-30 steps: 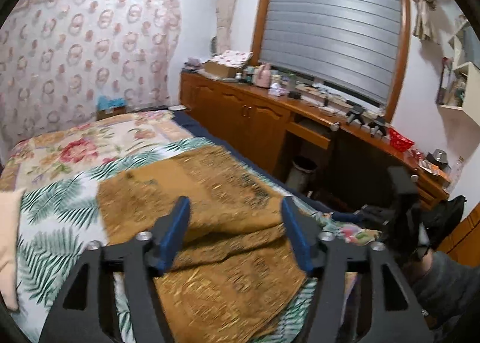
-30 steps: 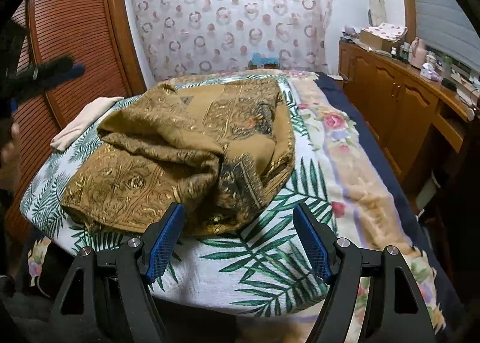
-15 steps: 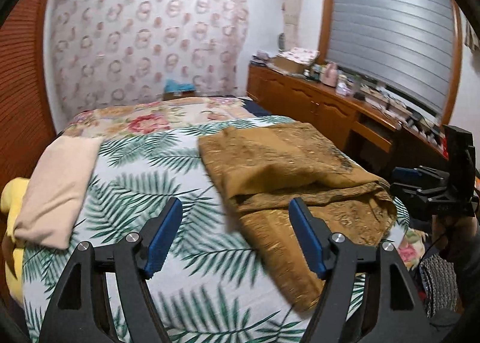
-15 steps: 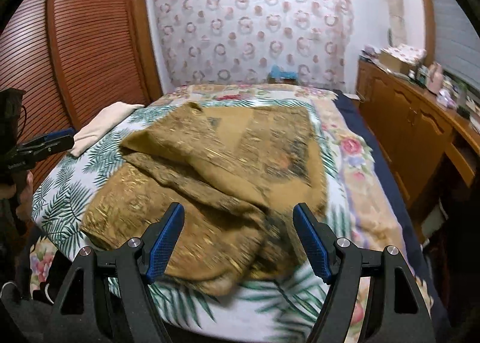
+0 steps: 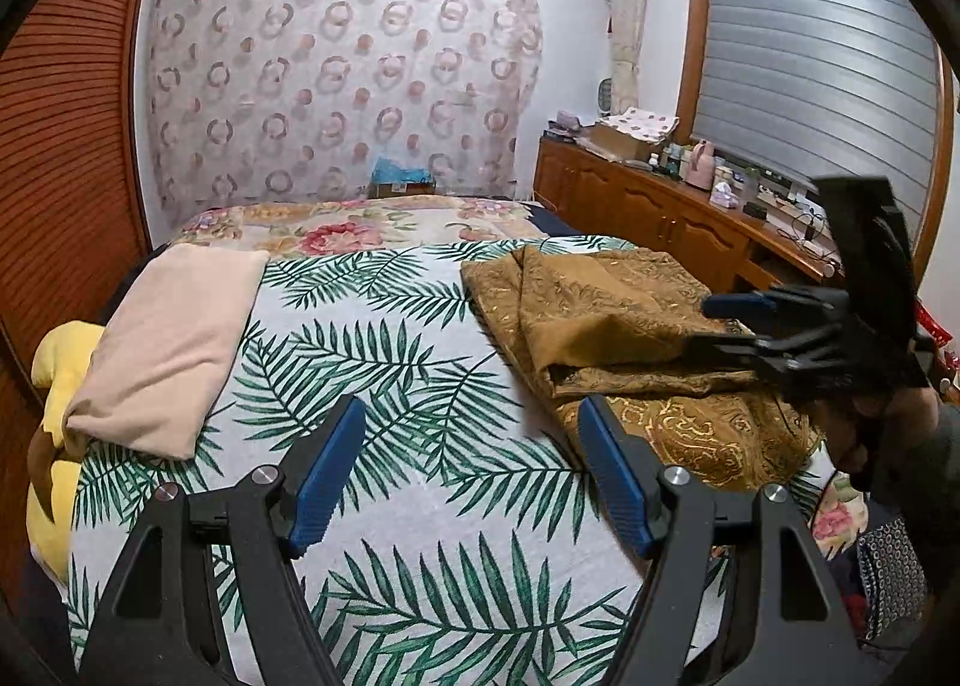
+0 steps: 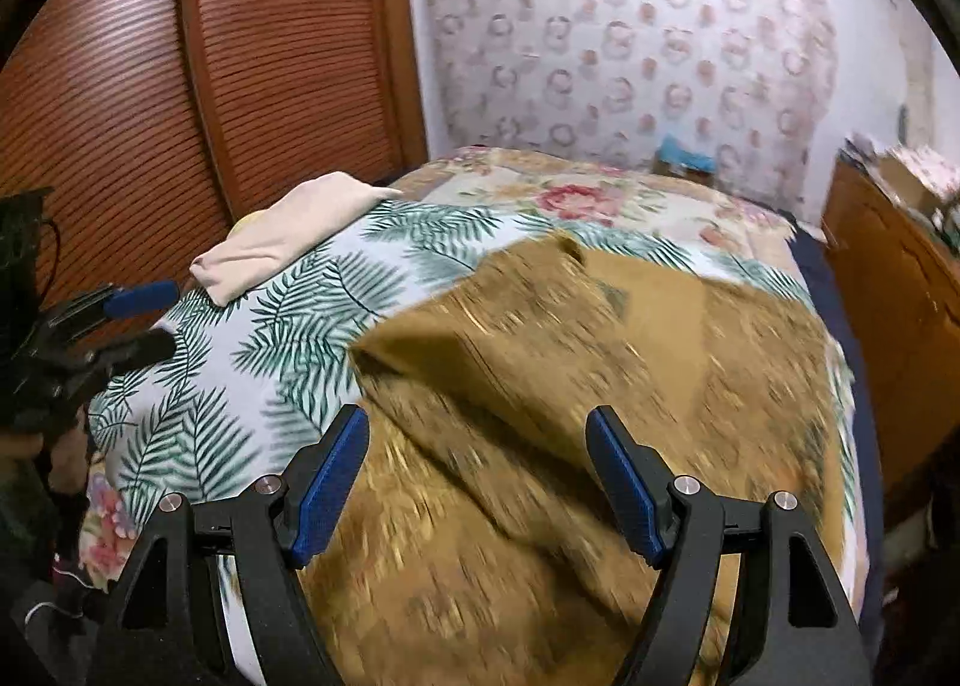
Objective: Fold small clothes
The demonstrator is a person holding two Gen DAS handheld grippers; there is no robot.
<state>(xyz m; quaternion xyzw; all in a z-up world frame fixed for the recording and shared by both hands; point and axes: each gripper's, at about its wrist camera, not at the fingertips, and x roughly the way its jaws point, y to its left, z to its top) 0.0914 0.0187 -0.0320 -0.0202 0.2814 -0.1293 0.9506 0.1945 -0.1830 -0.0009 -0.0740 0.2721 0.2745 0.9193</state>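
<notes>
A crumpled brown-gold patterned cloth point(image 5: 600, 320) lies on the right half of the bed. In the right wrist view the brown-gold cloth point(image 6: 570, 446) is blurred and fills the foreground. My right gripper point(image 6: 478, 413) hangs open just above it, with nothing between its pads. My left gripper point(image 5: 473, 404) is open over the bare leaf-print bedspread point(image 5: 390, 386), left of the cloth. A folded beige garment point(image 5: 168, 350) rests at the bed's left edge, and the same beige garment point(image 6: 288, 236) shows in the right wrist view. Each camera sees the other gripper: the right gripper point(image 5: 714, 323) and the left gripper point(image 6: 162, 320).
A yellow soft item point(image 5: 54, 362) pokes out under the beige garment. Slatted wooden wardrobe doors point(image 6: 240, 56) run along the bed's left side. A wooden sideboard point(image 5: 660, 218) crowded with small items lines the right wall. A person's hand point(image 5: 888, 434) holds the right gripper.
My left gripper swung left, off the brown-gold cloth and over bare bedspread. My right gripper moved in from the bed's near edge until it is over the cloth. Both stayed open.
</notes>
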